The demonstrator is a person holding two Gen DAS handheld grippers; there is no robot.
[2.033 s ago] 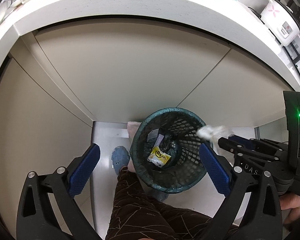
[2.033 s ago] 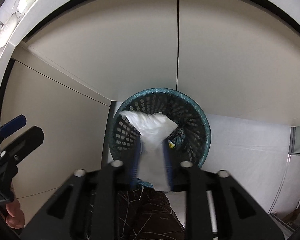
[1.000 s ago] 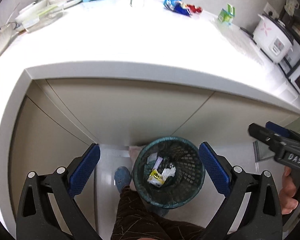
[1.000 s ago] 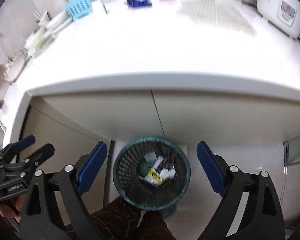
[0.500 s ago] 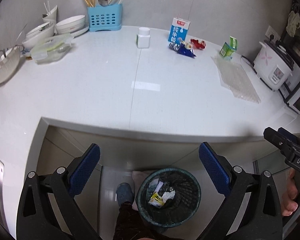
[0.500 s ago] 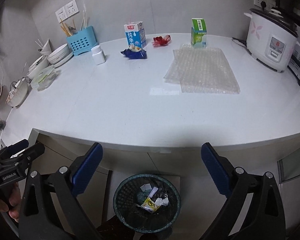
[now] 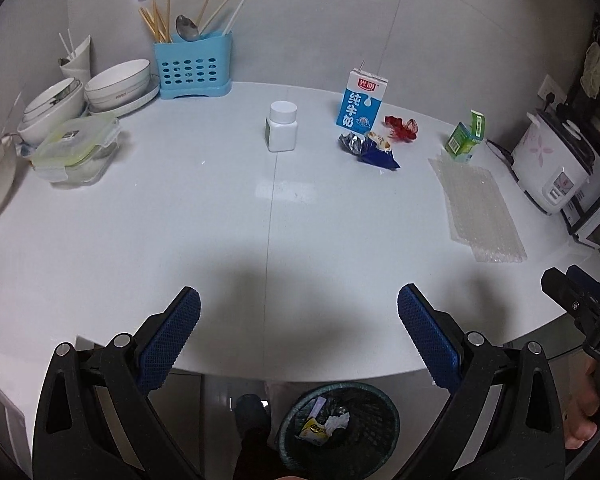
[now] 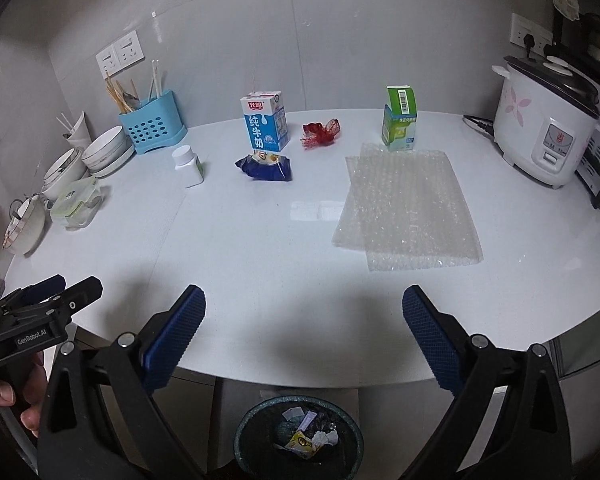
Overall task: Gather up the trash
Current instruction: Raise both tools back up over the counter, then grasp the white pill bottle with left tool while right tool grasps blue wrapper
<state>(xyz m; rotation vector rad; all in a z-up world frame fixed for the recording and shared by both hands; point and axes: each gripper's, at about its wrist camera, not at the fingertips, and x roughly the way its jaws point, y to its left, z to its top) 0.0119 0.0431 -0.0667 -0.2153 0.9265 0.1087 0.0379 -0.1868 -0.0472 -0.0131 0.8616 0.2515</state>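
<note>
Round mesh bin (image 8: 300, 440); flat bubble wrap (image 8: 408, 208) on glossy counter (image 8: 240, 248).

A blue cutlery holder (image 7: 192, 65) with chopsticks and a spoon stands at the wall on the white counter (image 7: 180, 216). Left of the holder sit stacked white bowls (image 7: 116, 84) and a lidded clear container (image 7: 76, 148). Far right of it stands a white rice cooker (image 8: 544, 136).

Black gripper frames (image 7: 300, 316) with silver screws, blue cross-hatched pads (image 8: 428, 334), white "GenRobot.AI" lettering.
</note>
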